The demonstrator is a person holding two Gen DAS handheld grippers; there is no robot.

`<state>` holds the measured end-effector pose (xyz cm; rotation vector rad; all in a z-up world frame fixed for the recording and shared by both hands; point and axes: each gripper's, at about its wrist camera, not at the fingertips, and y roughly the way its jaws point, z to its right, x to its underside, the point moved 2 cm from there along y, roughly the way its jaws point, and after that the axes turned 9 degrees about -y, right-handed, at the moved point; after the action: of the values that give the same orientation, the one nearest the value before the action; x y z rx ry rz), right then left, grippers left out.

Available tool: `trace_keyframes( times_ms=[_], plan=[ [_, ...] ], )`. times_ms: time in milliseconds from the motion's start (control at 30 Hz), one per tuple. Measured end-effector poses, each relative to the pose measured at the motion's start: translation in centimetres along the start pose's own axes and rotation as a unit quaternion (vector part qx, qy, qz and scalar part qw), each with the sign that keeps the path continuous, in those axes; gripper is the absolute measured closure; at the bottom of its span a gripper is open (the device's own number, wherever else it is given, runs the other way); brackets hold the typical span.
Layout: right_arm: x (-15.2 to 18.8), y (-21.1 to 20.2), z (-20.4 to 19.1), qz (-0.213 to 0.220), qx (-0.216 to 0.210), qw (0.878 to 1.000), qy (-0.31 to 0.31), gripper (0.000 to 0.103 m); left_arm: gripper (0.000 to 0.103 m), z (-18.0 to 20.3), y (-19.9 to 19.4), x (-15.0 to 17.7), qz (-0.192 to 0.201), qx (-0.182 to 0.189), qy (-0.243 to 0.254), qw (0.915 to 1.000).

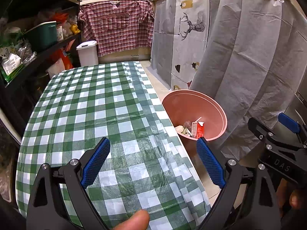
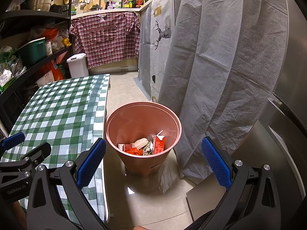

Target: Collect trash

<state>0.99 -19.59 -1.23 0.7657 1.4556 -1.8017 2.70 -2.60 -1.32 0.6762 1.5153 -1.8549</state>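
Both claws released, empty: left gripper (image 1: 153, 161) beside pink bin (image 2: 143, 132), right gripper (image 2: 153, 164) above it. Carton (image 2: 158, 143) inside looks light, crushable; pinch its flat sides.

Ahead of the left gripper (image 1: 153, 163) the checked tablecloth (image 1: 96, 105) lies bare. Below the right gripper (image 2: 153, 164), the pink bin (image 2: 115, 122) opens unobstructed, table edge left, grey drape (image 2: 220, 67) right.

Narrow kitchen, warmly lit

A green-checked desk (image 1: 92, 115) is flanked by dark shelving (image 1: 38, 44) and grey hanging sheets (image 2: 220, 67); a pale tiled floor (image 2: 149, 201) is seen below.
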Motion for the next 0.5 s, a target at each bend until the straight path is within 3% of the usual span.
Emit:
trace_keyframes(
  times_ms=[500],
  plan=[
    [-0.01,0.02,0.03,0.0,0.0,1.0,-0.001,0.005,0.015,0.34,-0.21,0.01,0.011,0.008,0.01,0.9999]
  ],
)
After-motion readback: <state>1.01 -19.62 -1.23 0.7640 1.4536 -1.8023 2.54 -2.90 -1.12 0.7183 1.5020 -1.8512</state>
